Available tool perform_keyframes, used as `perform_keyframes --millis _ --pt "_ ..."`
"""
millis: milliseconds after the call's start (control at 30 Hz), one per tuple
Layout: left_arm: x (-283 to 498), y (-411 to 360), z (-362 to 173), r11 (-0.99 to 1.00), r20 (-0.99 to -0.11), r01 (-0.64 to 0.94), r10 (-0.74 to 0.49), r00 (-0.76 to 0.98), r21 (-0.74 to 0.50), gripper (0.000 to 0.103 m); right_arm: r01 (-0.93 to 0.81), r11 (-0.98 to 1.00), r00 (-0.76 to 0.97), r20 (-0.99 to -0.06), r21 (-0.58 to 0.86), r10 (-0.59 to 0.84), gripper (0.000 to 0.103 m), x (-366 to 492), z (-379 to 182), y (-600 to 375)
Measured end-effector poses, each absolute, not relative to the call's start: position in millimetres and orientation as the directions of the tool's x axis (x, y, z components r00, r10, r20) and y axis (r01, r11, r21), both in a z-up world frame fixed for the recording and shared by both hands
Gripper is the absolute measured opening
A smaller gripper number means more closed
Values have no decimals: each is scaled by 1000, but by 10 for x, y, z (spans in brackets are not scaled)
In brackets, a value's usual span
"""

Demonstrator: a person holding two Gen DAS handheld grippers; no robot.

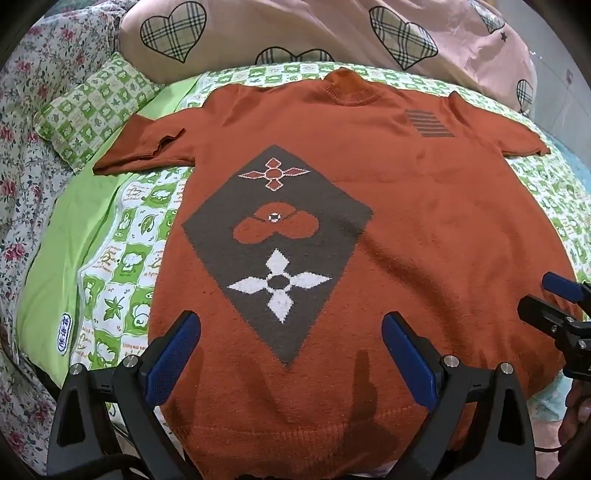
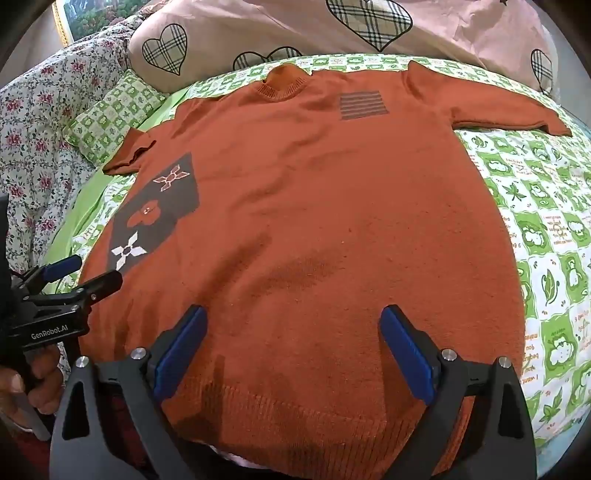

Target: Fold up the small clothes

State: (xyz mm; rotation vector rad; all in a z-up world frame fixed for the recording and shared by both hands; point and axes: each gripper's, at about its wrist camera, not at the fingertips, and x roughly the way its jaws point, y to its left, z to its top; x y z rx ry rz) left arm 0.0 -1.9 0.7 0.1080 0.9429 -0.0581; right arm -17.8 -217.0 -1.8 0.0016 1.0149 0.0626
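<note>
A rust-orange short-sleeved knit sweater lies flat and face up on the bed, collar far, hem near me. It has a grey diamond with flower motifs and a grey striped patch. It also fills the right wrist view. My left gripper is open and empty, above the hem on the sweater's left half. My right gripper is open and empty, above the hem on the right half. Each gripper shows at the edge of the other's view: the right one, the left one.
The bed has a green and white patterned sheet. A small matching pillow lies at the far left. A pink pillow with plaid hearts lies behind the collar. A floral quilt is bunched along the left.
</note>
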Motion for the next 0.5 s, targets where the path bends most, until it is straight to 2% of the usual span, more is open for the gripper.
perform_keyframes --millis 500 --pt "-7 -6 8 993 -811 95 -1 586 67 99 -48 998 526 -849 32 52 95 -209 -23 -2172"
